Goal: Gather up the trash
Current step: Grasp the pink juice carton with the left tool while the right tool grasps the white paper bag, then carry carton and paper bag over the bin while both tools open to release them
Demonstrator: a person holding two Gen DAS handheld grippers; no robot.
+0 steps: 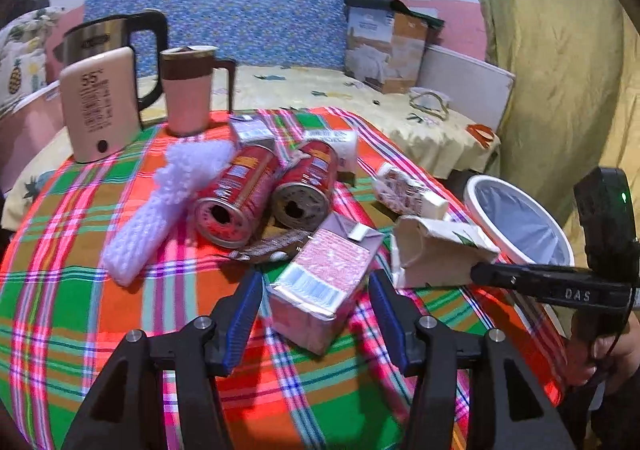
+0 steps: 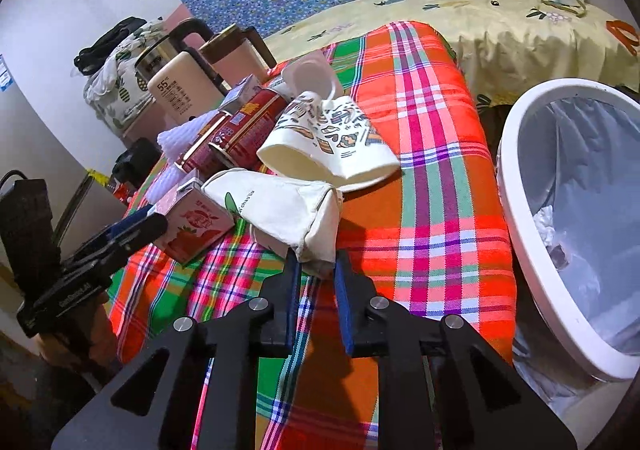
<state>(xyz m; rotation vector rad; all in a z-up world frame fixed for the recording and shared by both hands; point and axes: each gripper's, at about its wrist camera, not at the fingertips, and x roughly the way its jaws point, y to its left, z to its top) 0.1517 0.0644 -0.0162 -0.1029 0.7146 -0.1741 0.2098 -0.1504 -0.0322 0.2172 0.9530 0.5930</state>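
Note:
Trash lies on a plaid tablecloth [image 1: 80, 310]. My left gripper [image 1: 316, 282] is open, its blue fingers either side of a pink juice carton [image 1: 324, 278], also seen in the right wrist view [image 2: 192, 226]. My right gripper [image 2: 316, 270] is shut on the end of a crushed white paper cup [image 2: 288, 210], seen in the left wrist view [image 1: 436, 254] with the right gripper [image 1: 480, 272] at its edge. A white bin [image 2: 532, 250] with a liner stands right of the table; it holds some trash.
Two red cans [image 1: 236, 194], a white foam net [image 1: 168, 206], a patterned paper cup [image 2: 332, 146], small cartons [image 1: 408, 194] and a brown wrapper [image 1: 272, 246] lie on the table. A kettle [image 1: 108, 38], a pink mug [image 1: 188, 90] and a beige device [image 1: 100, 102] stand at the back.

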